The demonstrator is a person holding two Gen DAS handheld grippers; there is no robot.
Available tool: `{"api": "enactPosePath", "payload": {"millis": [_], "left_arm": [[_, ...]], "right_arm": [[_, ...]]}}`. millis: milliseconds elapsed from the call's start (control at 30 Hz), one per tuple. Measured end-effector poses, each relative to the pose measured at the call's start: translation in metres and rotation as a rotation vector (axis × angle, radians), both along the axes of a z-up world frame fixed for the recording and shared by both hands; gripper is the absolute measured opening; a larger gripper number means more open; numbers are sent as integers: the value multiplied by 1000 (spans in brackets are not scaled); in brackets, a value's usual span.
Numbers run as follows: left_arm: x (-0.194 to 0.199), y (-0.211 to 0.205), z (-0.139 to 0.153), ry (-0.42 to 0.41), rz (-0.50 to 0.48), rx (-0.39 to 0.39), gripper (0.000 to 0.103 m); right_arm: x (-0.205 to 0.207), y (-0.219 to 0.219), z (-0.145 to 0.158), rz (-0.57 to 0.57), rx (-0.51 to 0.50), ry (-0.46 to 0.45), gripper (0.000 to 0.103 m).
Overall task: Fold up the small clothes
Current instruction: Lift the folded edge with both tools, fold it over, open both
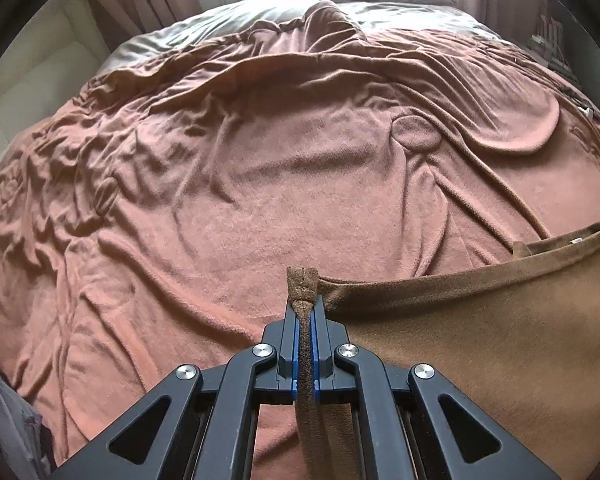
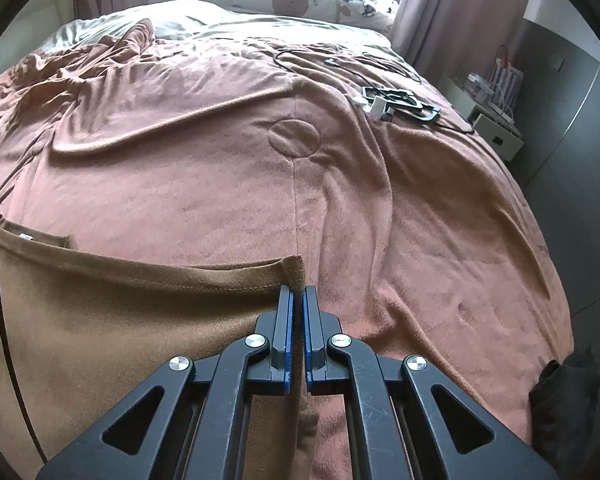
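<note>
I had each tool pinching a corner of the brown garment [image 1: 500, 320]: left tool [image 1: 306, 312], right tool [image 2: 298, 300]. It hung stretched between them above the bed [image 1: 260, 200]. I judged the thin right pinch might slip, or uneven lowering could wrinkle the fold.

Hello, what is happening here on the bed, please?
A person holds a gripper in each hand and is folding a small brown garment over a bed covered with a pink blanket. The left gripper is shut on one corner of the garment, and the right gripper is shut on the other corner, so the top edge is stretched between them. Some cables and a charger lie farther away on the blanket.
</note>
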State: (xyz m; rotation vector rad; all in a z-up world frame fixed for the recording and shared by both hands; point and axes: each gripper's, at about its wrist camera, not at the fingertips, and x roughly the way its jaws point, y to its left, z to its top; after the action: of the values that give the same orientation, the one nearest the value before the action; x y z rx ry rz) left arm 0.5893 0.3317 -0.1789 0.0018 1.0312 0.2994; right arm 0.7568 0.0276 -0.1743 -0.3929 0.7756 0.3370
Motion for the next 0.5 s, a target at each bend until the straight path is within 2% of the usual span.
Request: {"api": "enactPosePath", "payload": {"millis": [267, 500], "left_arm": [[7, 2, -4, 16, 5, 20, 4], [16, 1, -15, 50, -2, 29, 5]], "right_arm": [[5, 10, -2, -19, -28, -30, 1], [22, 15, -22, -30, -42, 39, 1]]}}
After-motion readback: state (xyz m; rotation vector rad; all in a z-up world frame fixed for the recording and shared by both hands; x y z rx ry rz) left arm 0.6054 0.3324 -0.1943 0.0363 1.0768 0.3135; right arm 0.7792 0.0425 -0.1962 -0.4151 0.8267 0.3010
